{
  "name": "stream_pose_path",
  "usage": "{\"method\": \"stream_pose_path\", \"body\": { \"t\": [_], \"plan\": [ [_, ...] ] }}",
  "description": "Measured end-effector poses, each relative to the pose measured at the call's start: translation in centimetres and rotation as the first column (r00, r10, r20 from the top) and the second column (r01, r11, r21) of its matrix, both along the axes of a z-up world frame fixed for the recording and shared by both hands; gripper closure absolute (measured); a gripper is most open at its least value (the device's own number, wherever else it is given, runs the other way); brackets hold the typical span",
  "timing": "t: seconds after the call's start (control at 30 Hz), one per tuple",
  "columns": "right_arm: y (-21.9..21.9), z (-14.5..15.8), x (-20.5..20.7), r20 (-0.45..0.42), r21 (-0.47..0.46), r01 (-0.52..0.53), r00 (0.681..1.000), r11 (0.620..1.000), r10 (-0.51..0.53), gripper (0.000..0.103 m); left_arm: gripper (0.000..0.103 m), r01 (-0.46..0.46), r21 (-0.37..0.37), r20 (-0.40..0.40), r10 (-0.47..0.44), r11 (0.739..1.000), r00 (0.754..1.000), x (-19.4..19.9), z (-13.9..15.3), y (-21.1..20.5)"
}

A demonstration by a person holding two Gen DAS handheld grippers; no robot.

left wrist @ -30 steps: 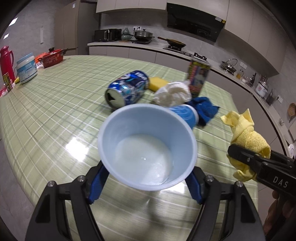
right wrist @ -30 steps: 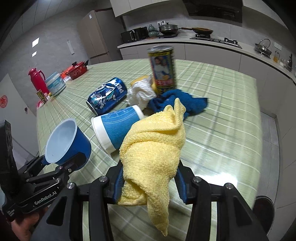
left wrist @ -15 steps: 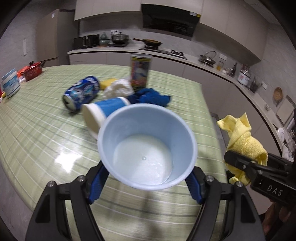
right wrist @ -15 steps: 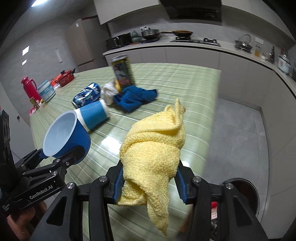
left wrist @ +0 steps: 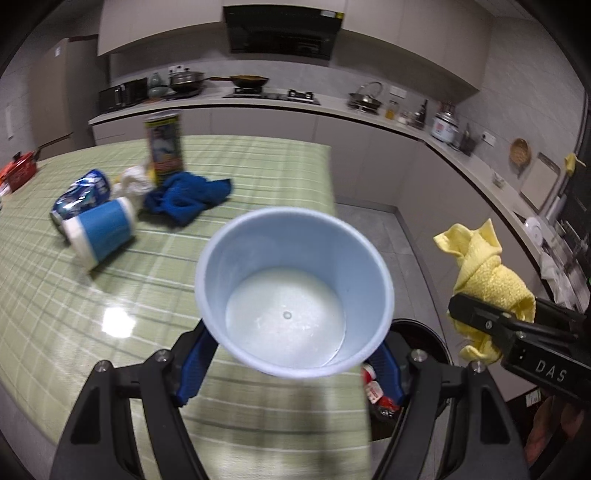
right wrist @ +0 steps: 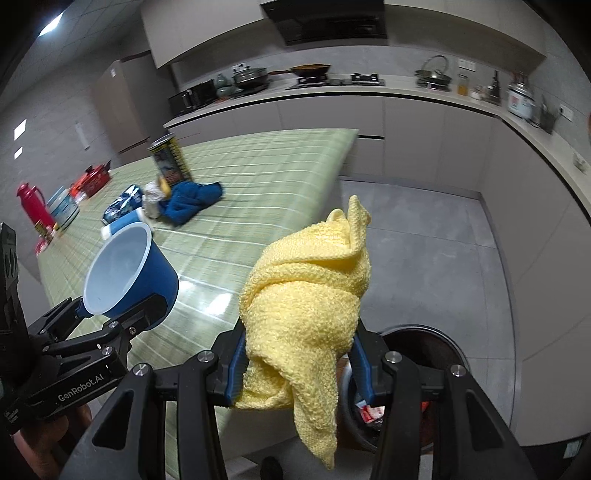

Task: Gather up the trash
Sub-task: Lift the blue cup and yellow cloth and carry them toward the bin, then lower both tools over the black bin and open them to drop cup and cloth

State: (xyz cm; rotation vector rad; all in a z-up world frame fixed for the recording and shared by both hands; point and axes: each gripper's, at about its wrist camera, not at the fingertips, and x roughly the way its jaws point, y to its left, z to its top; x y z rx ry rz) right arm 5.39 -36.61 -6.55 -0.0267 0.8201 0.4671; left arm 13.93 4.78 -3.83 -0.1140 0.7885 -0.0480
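Now I carry both pieces toward the bin (right wrist: 448,341) on the floor by the tabletop (left wrist: 229,413) edge, so each is held high and clear of the tabletop. My left gripper (left wrist: 291,363) is closed around the cup (left wrist: 291,291), mouth facing the camera, pads on its two sides. My right gripper (right wrist: 297,363) is clamped on the yellow cloth (right wrist: 306,295), which hangs over the bin. A second cup (left wrist: 99,230), two cans and a blue cloth (left wrist: 186,195) lie on the tabletop, I think for later.

Ahead of the jaws we see a green checked surface (left wrist: 240,166), pale cabinets (right wrist: 406,122) beyond, grey floor (right wrist: 424,236) right, dark range hood (left wrist: 280,33) overhead.
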Motion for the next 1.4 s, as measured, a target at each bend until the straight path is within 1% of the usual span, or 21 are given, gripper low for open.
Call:
{"method": "stream_pose_path", "body": {
  "t": [0.27,0.43,0.7,0.9,1.13,1.27,1.4],
  "plan": [
    [-6.4,-0.8,0.0,-0.016,0.001,0.085,0.996,0.996,-0.085,0.053,0.027,0.105,0.004,-0.031,-0.104,0.995,0.994,0.6,-1.3,-6.9],
    [-10.1,-1.8,0.1,-0.037,0.002,0.131,0.991,0.991,-0.131,0.053,0.027,0.151,0.007,-0.056,-0.15,0.989,0.987,0.8,-2.5,-10.3],
    [-13.4,-4.1,0.3,-0.082,-0.008,0.164,0.983,0.986,-0.164,0.053,0.027,0.193,-0.001,-0.118,-0.192,0.981,0.974,0.9,-5.4,-14.5],
    [-14.9,-7.0,0.3,-0.135,-0.012,0.164,0.977,0.986,-0.165,0.053,0.027,0.208,-0.005,-0.176,-0.205,0.978,0.963,0.6,-8.0,-16.8],
    [-15.5,-10.9,1.0,-0.203,-0.014,0.151,0.968,0.988,-0.151,0.053,0.027,0.195,-0.022,-0.255,-0.194,0.981,0.947,0.6,-11.5,-18.3],
    [-15.7,-13.0,2.0,-0.233,-0.012,0.146,0.962,0.989,-0.145,0.053,0.027,0.192,-0.024,-0.287,-0.19,0.981,0.939,0.8,-13.4,-19.1],
    [-15.5,-14.6,2.8,-0.254,-0.008,0.136,0.958,0.991,-0.134,0.053,0.027,0.177,-0.029,-0.304,-0.177,0.984,0.936,1.0,-14.8,-19.4]
  ]
}}
